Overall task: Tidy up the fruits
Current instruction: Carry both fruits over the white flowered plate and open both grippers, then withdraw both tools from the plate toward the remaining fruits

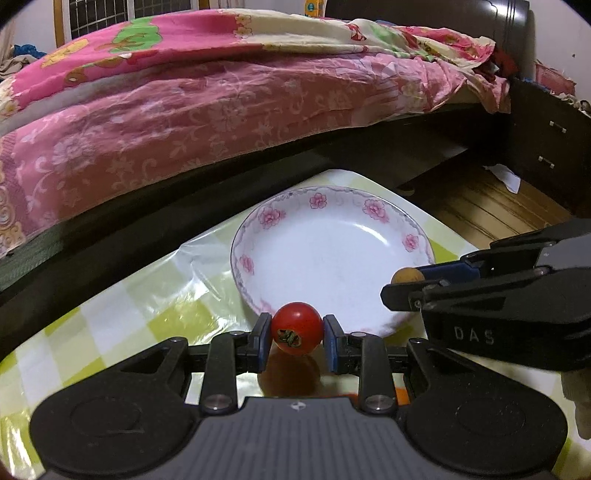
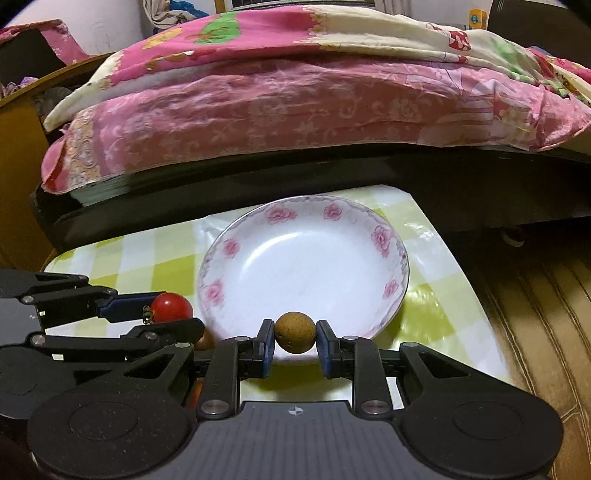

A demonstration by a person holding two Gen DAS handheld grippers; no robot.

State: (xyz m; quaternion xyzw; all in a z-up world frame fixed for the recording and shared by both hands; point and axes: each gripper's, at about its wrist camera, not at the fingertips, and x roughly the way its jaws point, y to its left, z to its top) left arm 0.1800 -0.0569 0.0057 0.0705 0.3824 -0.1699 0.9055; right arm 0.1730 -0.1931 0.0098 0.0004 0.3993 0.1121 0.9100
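Left gripper (image 1: 297, 334) clamped on tomato (image 1: 297, 328), right gripper (image 2: 294, 336) clamped on brown fruit (image 2: 295, 332); both fruits held off the table (image 2: 155, 251), just short of the plate (image 2: 306, 258) ahead.

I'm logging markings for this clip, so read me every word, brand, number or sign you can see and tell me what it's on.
"DAS": raised letters on the black body of the right hand-held gripper, seen from the left wrist camera.
Yellow carton beyond the bed: a printed blue mark, too small to read.
Plate: pink flower pattern only, no text.
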